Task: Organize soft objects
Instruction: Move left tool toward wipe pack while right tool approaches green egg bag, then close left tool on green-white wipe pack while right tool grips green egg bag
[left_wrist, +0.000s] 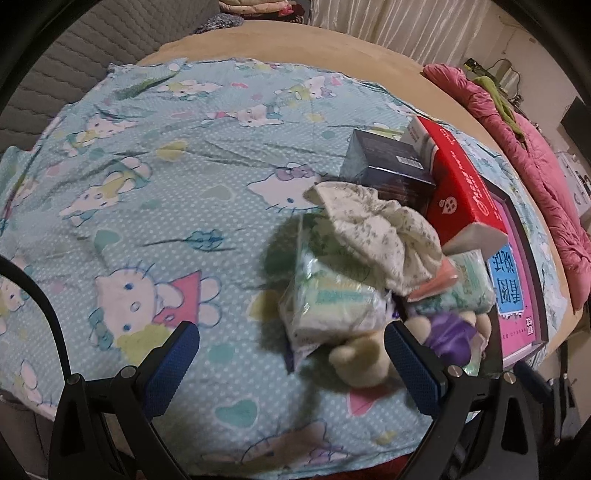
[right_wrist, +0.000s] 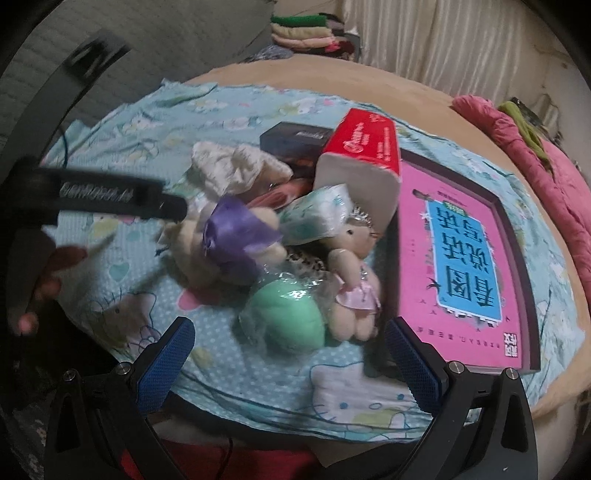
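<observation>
A pile of soft things lies on a Hello Kitty sheet (left_wrist: 147, 177). It holds a cream plush with a purple bow (right_wrist: 229, 236), a doll in a pink dress (right_wrist: 354, 284), a green soft ball in clear wrap (right_wrist: 288, 317), a white flowered cloth (left_wrist: 384, 232) and tissue packs (left_wrist: 332, 295). My left gripper (left_wrist: 291, 354) is open, close in front of the tissue pack and the plush (left_wrist: 358, 362). It shows blurred at the left of the right wrist view (right_wrist: 110, 195). My right gripper (right_wrist: 288, 350) is open, just short of the green ball.
A red box (right_wrist: 365, 147), a dark box (right_wrist: 295, 140) and a pink book (right_wrist: 461, 266) lie behind and right of the pile. A pink quilt (left_wrist: 524, 147) lies along the bed's right edge. Folded clothes (right_wrist: 306, 33) are stacked at the back.
</observation>
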